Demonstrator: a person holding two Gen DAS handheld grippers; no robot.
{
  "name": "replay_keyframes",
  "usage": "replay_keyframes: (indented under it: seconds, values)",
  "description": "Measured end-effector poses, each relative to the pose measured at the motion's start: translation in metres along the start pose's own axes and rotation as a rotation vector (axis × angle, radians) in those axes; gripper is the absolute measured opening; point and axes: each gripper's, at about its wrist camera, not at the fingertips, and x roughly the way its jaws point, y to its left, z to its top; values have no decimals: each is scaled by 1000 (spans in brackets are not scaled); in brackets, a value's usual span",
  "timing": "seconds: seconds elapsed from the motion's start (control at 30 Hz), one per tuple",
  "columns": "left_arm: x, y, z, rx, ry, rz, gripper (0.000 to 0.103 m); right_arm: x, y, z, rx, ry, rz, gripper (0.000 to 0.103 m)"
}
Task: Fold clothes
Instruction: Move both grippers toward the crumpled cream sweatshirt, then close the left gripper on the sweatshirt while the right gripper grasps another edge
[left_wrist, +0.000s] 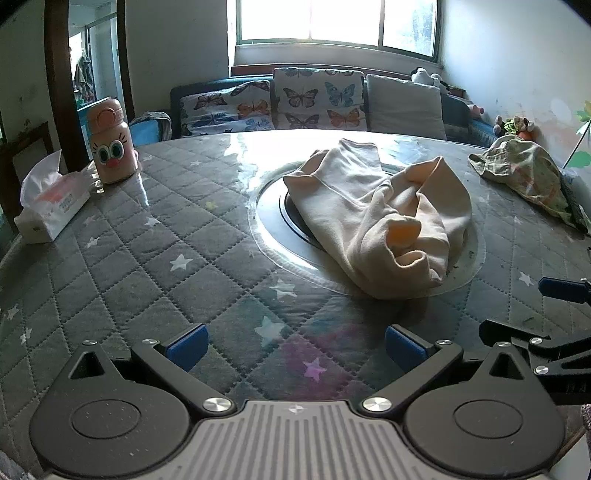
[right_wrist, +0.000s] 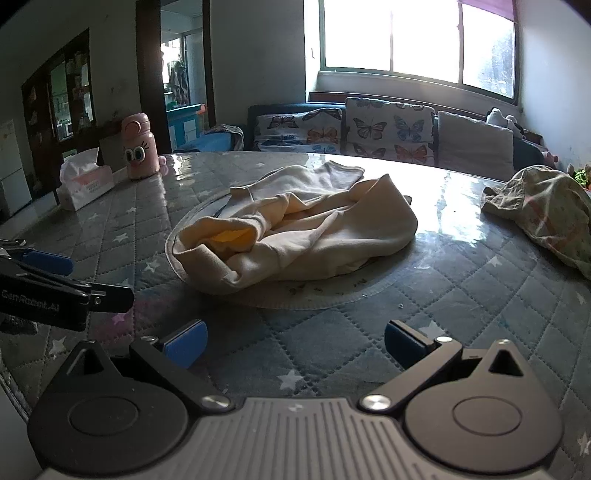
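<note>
We're at the very start: the cream garment (left_wrist: 380, 218) lies crumpled mid-table (left_wrist: 147, 258), untouched. Our left gripper (left_wrist: 295, 345) and right gripper (right_wrist: 293, 343) hover short of it, both spread wide and empty. Next, we'd judge, find an edge and spread it flat.

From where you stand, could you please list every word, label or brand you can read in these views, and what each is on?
"GenRobot.AI": white lettering on the body of the left gripper, seen in the right wrist view; slightly blurred.
Red print on the side of the tissue box: too small and blurred to read.
The pink bottle bears only a cartoon face, no words.
Nothing else is legible.
</note>
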Motion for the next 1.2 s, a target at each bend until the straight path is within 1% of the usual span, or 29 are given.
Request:
replay_keyframes:
  seconds: [0.3,0.8,1.2]
  values:
    - [7,2,6,0,9,-4,103,6,-1,5,-14,25,12,103]
    - [27,5,35,9,13,4,103,27,-11,18,-35,66,25,103]
    - [40,1,41,17,33,1,103,34,-20,25,-29,84,22,103]
